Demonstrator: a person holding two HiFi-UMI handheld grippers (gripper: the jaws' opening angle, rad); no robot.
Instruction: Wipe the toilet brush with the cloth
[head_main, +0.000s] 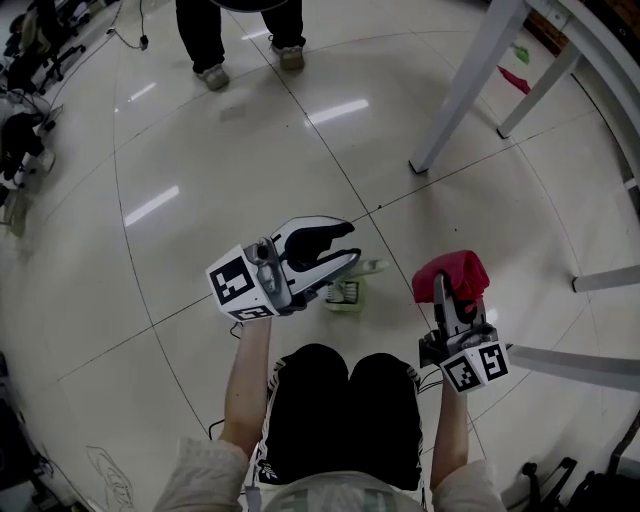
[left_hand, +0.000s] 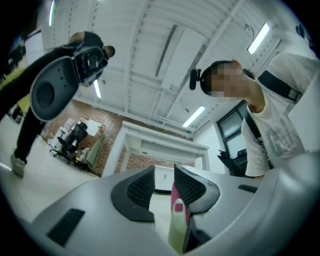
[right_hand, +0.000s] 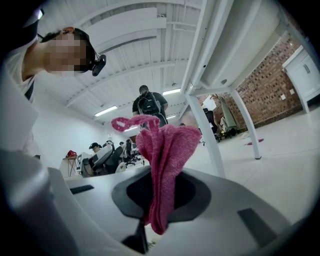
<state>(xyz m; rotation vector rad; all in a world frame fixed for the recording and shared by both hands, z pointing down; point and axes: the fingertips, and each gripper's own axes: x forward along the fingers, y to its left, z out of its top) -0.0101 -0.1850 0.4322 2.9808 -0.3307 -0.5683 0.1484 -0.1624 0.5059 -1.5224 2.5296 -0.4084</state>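
Observation:
My left gripper (head_main: 352, 245) is in front of my knees, shut on the pale green handle of the toilet brush (head_main: 345, 293). The brush head hangs just below the jaws, over the floor. In the left gripper view the handle (left_hand: 177, 220), pink at its tip, lies between the pads against the right one. My right gripper (head_main: 452, 290) is further right, shut on a bunched pink-red cloth (head_main: 455, 270). The cloth (right_hand: 165, 165) stands up out of the jaws and hides the gap between them. Cloth and brush are apart.
White table legs (head_main: 465, 85) stand on the glossy tiled floor at the upper right, with a white bar (head_main: 580, 365) close to my right gripper. A person's legs (head_main: 240, 40) are at the far end. Chairs and gear (head_main: 20, 120) line the left edge.

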